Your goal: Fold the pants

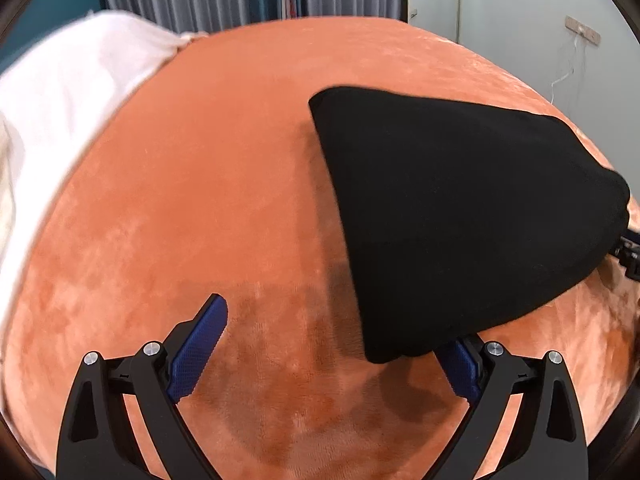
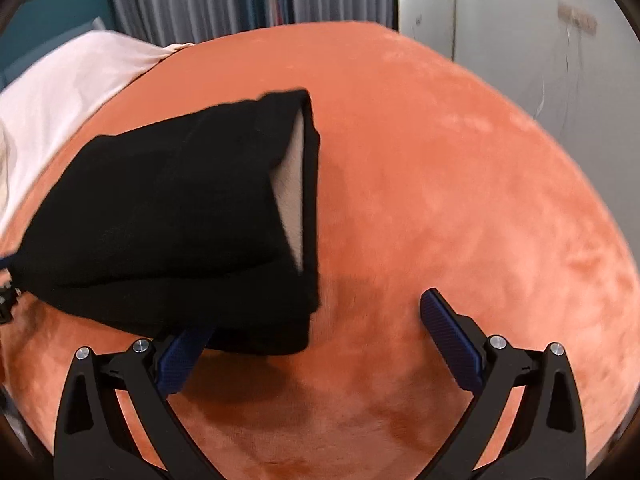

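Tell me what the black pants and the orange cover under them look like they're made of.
The black pants look like a soft matte knit, probably fleece-lined: a pale fuzzy inside shows at the opening. The orange cover looks like plush velvet or short fleece, with mottled, brushed sheen.

Your left gripper has matte black plastic arms that branch into ribbed struts with triangular cut-outs. Round silver screws sit at each pivot. Your fingers wear deep blue pads with a fine knurled, dotted texture. Your right gripper is the same build: black angular frame, silver screw heads, and blue textured pads on long, flat, round-tipped fingers.
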{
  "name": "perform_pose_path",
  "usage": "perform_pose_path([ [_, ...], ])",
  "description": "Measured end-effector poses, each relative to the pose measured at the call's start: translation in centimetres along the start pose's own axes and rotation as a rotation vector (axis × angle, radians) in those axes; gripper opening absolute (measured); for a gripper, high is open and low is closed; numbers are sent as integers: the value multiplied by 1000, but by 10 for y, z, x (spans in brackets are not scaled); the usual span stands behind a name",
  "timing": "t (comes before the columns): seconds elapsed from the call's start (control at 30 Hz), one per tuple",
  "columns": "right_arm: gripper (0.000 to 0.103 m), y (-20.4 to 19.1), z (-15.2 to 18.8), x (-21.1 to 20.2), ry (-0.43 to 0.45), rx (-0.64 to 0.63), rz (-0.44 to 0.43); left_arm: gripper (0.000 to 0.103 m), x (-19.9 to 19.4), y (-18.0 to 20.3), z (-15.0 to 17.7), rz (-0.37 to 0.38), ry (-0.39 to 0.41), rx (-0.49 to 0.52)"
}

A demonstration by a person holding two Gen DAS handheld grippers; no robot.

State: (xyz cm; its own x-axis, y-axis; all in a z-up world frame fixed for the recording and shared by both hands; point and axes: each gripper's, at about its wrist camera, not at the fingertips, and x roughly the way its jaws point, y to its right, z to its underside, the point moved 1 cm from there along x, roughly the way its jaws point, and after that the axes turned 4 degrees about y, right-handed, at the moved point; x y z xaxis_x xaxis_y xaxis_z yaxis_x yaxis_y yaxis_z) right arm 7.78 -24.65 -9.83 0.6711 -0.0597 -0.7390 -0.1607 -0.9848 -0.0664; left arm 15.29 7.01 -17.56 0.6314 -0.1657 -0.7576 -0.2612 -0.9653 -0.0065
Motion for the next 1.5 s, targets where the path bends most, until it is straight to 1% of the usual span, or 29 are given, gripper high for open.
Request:
perform_pose_path([
  [0.07, 98, 1, 5, 1, 5, 14, -8, 98, 8, -2, 4, 1, -19, -20],
  [0.1, 98, -1, 6, -1, 6, -1, 8, 98, 6, 0, 5, -4, -21, -13],
  [0.17, 98, -7, 10, -11, -2, -40, 44, 97, -4, 9, 4, -15, -12, 37],
  [0.2, 98, -9, 11, -25, 22, -58, 52, 97, -20, 16, 7, -40, 22, 91],
  [0.27, 98, -9, 9, -52, 87, -58, 7, 97, -45, 23, 11, -67, 62, 158],
  [0.3, 98, -9, 4, -69, 130, -48, -2, 97, -62, 24, 12, -55, 85, 166],
  [0.37, 98, -12, -15, -91, 200, -40, -41, 97, -92, 23, 5, 22, 137, 120],
  [0.43, 98, -23, -42, -93, 223, -37, -119, 97, -106, 24, -15, 92, 179, 51],
  [0.47, 98, -33, -60, -89, 237, -40, -169, 97, -107, 27, -31, 144, 204, 8],
  [0.53, 97, -55, -89, -71, 226, -78, -227, 97, -96, 35, -52, 183, 213, -27],
  [0.57, 98, -68, -102, -57, 215, -107, -222, 97, -84, 41, -60, 180, 199, -25],
  [0.67, 98, -98, -127, -21, 157, -155, -260, 97, -33, 54, -63, 103, 86, 11],
  [0.73, 98, -110, -134, 9, 102, -180, -281, 97, -3, 55, -55, 80, 23, 13],
  [0.77, 98, -108, -135, 34, 44, -198, -253, 98, 7, 54, -51, 67, 3, 5],
  [0.83, 98, -92, -125, 72, -36, -211, -103, 98, 13, 51, -47, 82, 12, -11],
  [0.87, 98, -81, -121, 86, -70, -201, -49, 98, 13, 50, -47, 92, 15, -18],
  [0.9, 98, -64, -118, 87, -75, -121, -81, 98, 13, 48, -47, 100, 8, -27],
  [0.97, 98, -48, -120, 67, -24, 3, -120, 98, 16, 46, -48, 104, 1, -41],
  [1.0, 98, -47, -120, 51, 16, 20, -147, 98, 16, 45, -46, 113, -2, -52],
  [1.07, 98, -56, -113, 33, 61, -40, -159, 98, 15, 45, -44, 115, -7, -68],
  [1.13, 98, -63, -92, 37, 47, -140, -76, 98, 13, 45, -42, 100, -11, -80],
  [1.17, 98, -60, -83, 45, 9, -155, -14, 98, 11, 45, -42, 94, -11, -81],
  [1.2, 98, -51, -78, 42, -8, -138, 15, 98, 7, 46, -41, 77, -13, -78],
  [1.27, 98, -44, -70, 16, 38, -40, -52, 98, -1, 49, -39, 32, -7, -66],
  [1.3, 98, -46, -67, -1, 76, -31, -86, 98, -7, 51, -38, 0, 1, -52],
  [1.37, 98, -61, -58, -36, 155, -96, -167, 98, -14, 55, -39, -53, 14, -29],
  [1.43, 98, -78, -49, -44, 135, -169, -213, 98, -24, 60, -40, -118, 32, -10],
  [1.47, 98, -82, -43, -41, 100, -199, -228, 98, -29, 62, -39, -138, 38, -5],
  [1.5, 98, -81, -34, -29, 48, -217, -210, 98, -34, 63, -37, -152, 44, -3],
])
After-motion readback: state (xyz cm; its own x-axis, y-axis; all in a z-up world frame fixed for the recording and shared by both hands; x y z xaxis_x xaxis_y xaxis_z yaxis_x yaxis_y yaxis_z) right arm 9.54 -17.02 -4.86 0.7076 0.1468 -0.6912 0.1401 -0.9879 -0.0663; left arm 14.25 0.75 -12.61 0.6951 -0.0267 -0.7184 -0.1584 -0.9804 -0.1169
